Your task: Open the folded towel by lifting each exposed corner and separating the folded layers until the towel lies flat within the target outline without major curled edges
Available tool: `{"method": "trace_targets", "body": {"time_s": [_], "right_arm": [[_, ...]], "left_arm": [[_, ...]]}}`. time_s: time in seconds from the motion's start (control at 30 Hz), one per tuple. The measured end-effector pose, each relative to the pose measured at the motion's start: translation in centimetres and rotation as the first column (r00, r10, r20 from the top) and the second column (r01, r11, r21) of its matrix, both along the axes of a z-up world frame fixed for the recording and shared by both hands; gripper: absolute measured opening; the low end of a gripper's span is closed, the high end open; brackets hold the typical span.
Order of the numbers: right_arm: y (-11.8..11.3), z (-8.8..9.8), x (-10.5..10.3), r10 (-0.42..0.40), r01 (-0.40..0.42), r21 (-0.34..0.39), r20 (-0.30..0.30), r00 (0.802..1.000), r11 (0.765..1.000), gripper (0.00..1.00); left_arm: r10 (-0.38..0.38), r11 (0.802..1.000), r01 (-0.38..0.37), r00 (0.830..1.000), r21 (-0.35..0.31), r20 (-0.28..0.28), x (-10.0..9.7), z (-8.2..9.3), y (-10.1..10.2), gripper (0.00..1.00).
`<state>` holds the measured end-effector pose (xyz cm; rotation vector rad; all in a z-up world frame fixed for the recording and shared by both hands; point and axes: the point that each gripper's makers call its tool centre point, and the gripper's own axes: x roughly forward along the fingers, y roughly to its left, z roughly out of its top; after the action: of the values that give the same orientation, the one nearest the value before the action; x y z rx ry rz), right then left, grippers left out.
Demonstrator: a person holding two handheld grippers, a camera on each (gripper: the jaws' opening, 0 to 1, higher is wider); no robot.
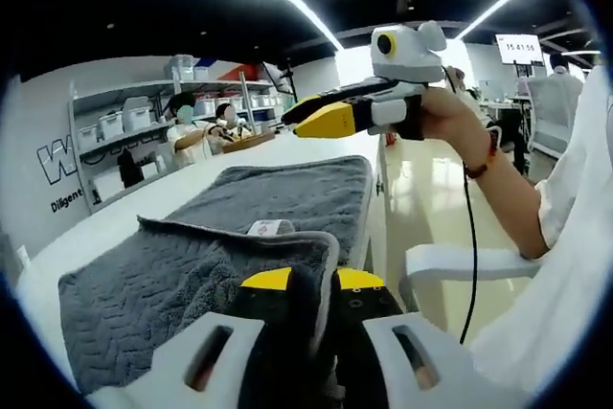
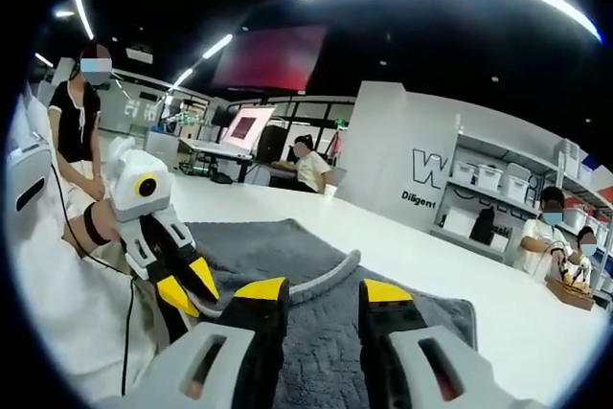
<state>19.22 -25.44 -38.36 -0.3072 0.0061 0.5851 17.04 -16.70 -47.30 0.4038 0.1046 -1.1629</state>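
Left gripper view: my left tongs [image 1: 321, 299] are pinching the grey towel's [image 1: 278, 193] raised folded layer; right tongs [image 1: 297, 117] are hovering apart, empty. Unfolding is only partly done.

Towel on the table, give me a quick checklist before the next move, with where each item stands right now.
1. Left gripper clamped on a towel edge: ok, gray fabric sits between its jaws.
2. Right gripper free: ok, jaws open, nothing between them.
3. Towel lying flat: not ok, a layer is folded over with a raised edge.
4. Towel on table: ok.
5. Target outline: cannot tell, no outline is visible.
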Motion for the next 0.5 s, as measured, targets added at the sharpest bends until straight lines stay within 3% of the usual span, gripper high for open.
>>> {"method": "trace_targets", "body": {"time_s": [0.03, 0.33, 0.5], "right_arm": [[0.0, 0.0, 0.0, 0.000, 0.000, 0.002, 0.002, 1.000, 1.000, 0.24], [0.6, -0.4, 0.2, 0.015, -0.015, 0.000, -0.010, 1.000, 1.000, 0.24], [2.6, 0.2, 0.3, 0.071, -0.071, 0.032, -0.004, 0.997, 0.997, 0.23]], "left_arm": [[0.006, 1.000, -0.006, 1.000, 0.013, 0.023, 0.0, -0.1, -0.1, 0.13], [-0.009, 1.000, 0.009, 1.000, -0.024, 0.006, -0.4, 0.0, -0.2, 0.02], [-0.022, 0.999, 0.022, 1.000, -0.040, 0.016, -0.7, 0.3, -0.4, 0.01]]}}
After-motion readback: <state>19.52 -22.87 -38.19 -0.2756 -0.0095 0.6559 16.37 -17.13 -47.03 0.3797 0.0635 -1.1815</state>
